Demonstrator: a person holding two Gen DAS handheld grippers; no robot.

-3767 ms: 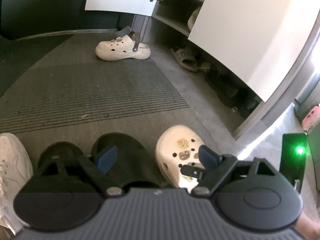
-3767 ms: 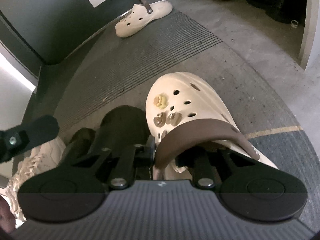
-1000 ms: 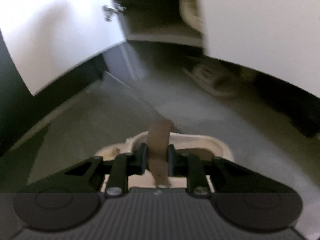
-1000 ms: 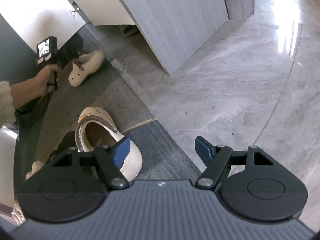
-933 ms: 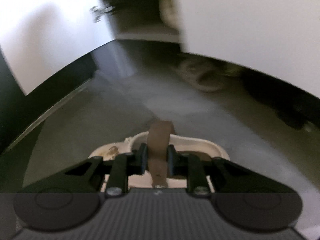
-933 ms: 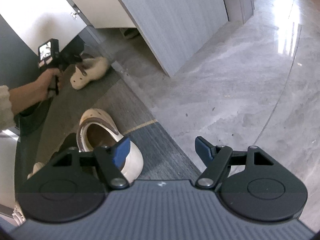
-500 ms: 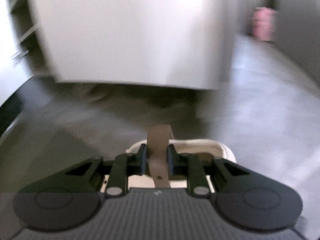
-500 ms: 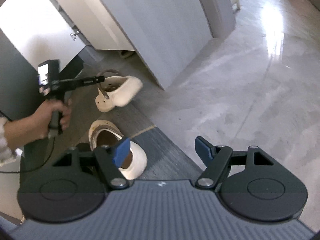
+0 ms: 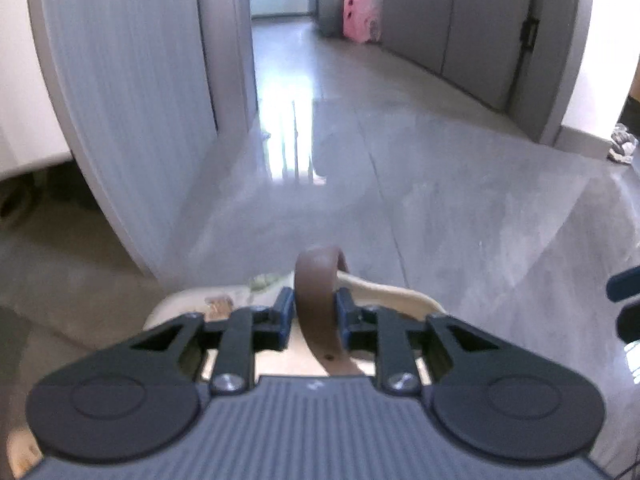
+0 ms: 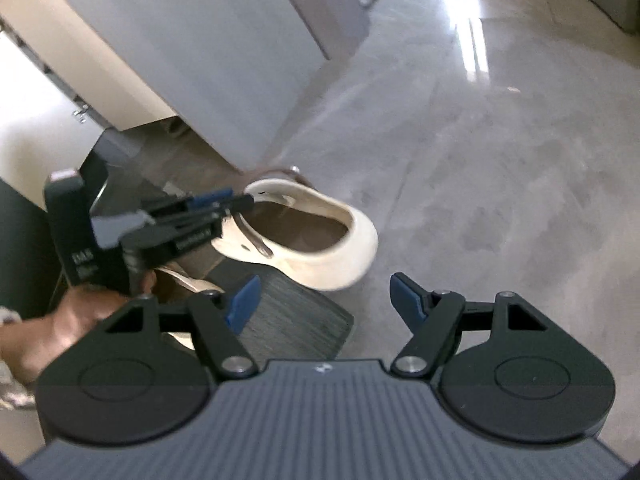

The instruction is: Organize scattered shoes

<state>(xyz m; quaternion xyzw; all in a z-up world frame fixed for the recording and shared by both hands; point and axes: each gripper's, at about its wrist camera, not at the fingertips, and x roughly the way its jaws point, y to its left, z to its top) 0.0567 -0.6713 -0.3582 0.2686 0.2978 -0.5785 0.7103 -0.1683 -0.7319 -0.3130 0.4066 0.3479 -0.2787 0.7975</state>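
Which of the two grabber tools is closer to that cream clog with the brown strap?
Left. The left gripper has the cream clog's brown strap between its fingers, which are opening. The right gripper hangs open, apart from the clog, nearer the camera.

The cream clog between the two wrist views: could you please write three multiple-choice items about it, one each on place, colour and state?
1. Where is the cream clog in the right wrist view?
A. On a cabinet shelf
B. Over the edge where the dark mat meets the grey floor
C. Inside the pink bag

2. What colour is the heel strap?
A. Brown
B. Green
C. White

3. How is the right hand-held gripper?
A. Clamped on a sneaker
B. Shut on the strap
C. Open, holding nothing

Answers: 1 B, the clog sits across the mat's corner and the floor. 2 A, the strap is brown between the pads of the left hand-held gripper, whose jaws are opening. 3 C, only mat and floor show between its blue pads.
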